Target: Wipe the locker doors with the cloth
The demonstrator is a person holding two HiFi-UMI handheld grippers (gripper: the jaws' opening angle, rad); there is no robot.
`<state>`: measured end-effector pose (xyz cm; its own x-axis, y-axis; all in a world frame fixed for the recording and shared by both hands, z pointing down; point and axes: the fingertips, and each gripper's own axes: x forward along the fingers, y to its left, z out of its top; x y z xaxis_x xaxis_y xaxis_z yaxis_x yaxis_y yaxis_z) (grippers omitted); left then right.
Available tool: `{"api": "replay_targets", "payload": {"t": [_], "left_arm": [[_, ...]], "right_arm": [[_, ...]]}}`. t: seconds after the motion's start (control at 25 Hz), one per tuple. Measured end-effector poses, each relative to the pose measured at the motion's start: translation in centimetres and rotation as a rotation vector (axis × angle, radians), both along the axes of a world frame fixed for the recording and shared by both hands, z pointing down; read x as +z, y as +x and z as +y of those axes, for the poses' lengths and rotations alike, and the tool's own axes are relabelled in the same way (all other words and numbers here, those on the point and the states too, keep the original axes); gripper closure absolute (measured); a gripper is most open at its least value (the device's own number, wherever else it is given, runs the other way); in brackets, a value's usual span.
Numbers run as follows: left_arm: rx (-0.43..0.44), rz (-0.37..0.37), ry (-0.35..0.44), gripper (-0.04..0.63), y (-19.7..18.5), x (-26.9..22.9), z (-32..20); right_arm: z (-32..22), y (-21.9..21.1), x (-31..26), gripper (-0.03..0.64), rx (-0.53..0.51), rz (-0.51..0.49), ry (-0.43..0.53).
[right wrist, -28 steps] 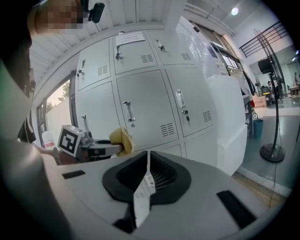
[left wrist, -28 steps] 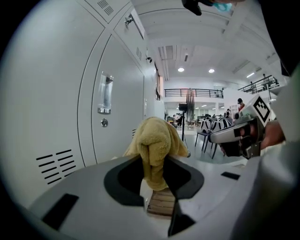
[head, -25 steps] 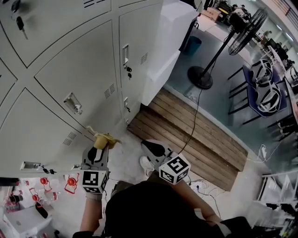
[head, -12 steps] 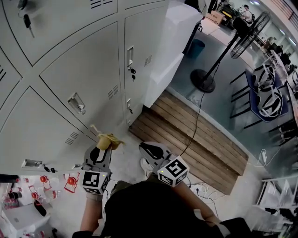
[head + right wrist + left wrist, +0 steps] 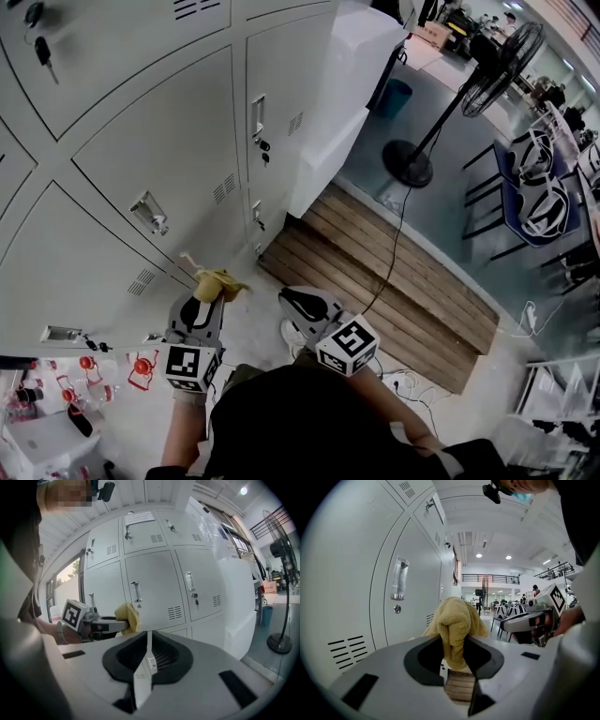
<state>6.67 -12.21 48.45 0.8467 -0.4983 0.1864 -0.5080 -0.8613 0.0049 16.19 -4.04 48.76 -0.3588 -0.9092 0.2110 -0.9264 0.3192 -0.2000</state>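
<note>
Grey metal locker doors (image 5: 150,122) seen along left, pale floor below. Wooden slat platform (image 5: 403,281) laid at bank's end, pedestal fan (image 5: 417,155) and chairs (image 5: 534,192) further off. Pretty much nothing shifted from half second earlier: left gripper (image 5: 206,298) kept at same low door. Yellow cloth (image 5: 217,283), bunched and fuzzy, pinched between its jaws, held close by door; contact not made out. Right gripper (image 5: 148,660) closed up, nothing held.

The left gripper (image 5: 210,292) and right gripper (image 5: 287,298) had pale grey shells with black recesses; each bore a cube (image 5: 349,345) of black-and-white square markers. The person wore a dark top (image 5: 309,422).
</note>
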Motion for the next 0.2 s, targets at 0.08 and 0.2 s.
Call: {"api": "replay_targets", "payload": {"t": [0.08, 0.2], "left_arm": [[0.0, 0.0, 0.001, 0.485, 0.26, 0.11, -0.09], [-0.005, -0.004, 0.0, 0.485, 0.59, 0.42, -0.28]], "right_arm": [[-0.08, 0.29, 0.14, 0.586, 0.001, 0.0, -0.002], [-0.26, 0.76, 0.31, 0.586, 0.003, -0.003, -0.006]]}}
